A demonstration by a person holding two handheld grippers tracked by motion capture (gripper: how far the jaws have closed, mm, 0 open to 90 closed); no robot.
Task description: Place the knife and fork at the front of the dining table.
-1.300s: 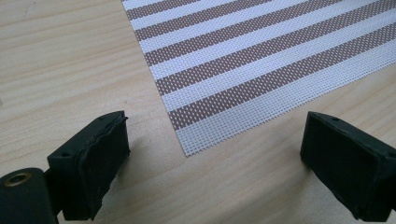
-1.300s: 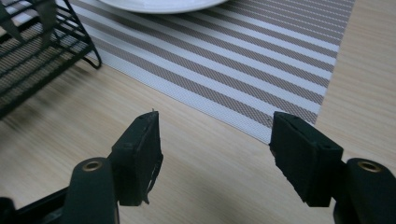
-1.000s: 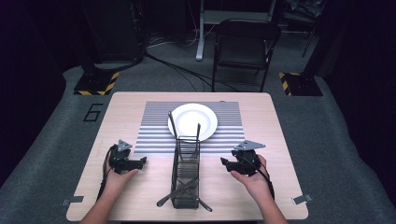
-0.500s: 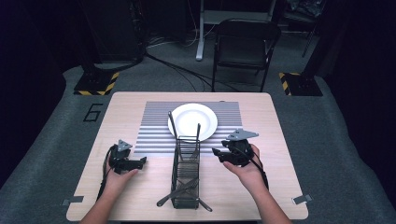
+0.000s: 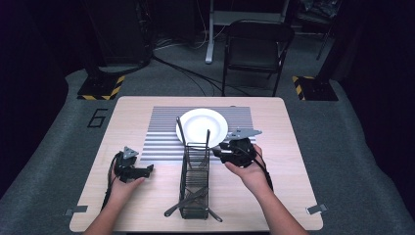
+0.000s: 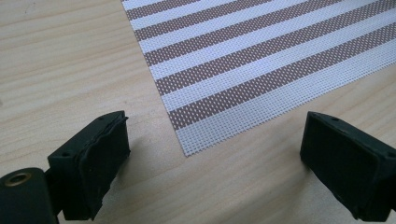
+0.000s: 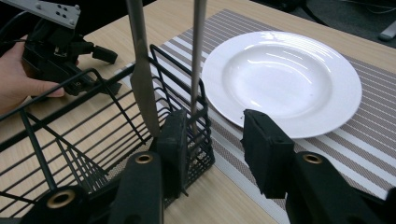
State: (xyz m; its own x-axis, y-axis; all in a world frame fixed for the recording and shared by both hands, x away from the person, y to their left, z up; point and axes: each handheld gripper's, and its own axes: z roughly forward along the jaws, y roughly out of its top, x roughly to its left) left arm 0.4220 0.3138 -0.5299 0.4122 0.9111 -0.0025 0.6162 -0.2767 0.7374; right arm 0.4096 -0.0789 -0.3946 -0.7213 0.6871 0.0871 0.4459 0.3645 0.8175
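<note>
A black wire cutlery basket [image 5: 195, 181] stands mid-table with a knife [image 7: 140, 70] and a fork [image 7: 198, 56] upright at its far end. Behind it a white plate [image 5: 201, 126] rests on a striped placemat [image 5: 161, 137]. My right gripper [image 5: 218, 151] hovers by the basket's far right corner, pointing left. Its jaws [image 7: 215, 135] have just been closing. The fork's shaft rises just past the left pad, and neither pad presses on it. My left gripper [image 5: 147, 170] rests open on the wood by the placemat's near left corner [image 6: 187, 151], with nothing in it.
Several more utensils [image 5: 186, 200] lie at the basket's near end and poke out past it. A dark folding chair [image 5: 257, 44] stands beyond the table's far edge. Bare wood lies to the right of the placemat.
My right gripper has risen and moved left, from the open table toward the basket's far end, and its jaws stand narrower. The left gripper has stayed put.
</note>
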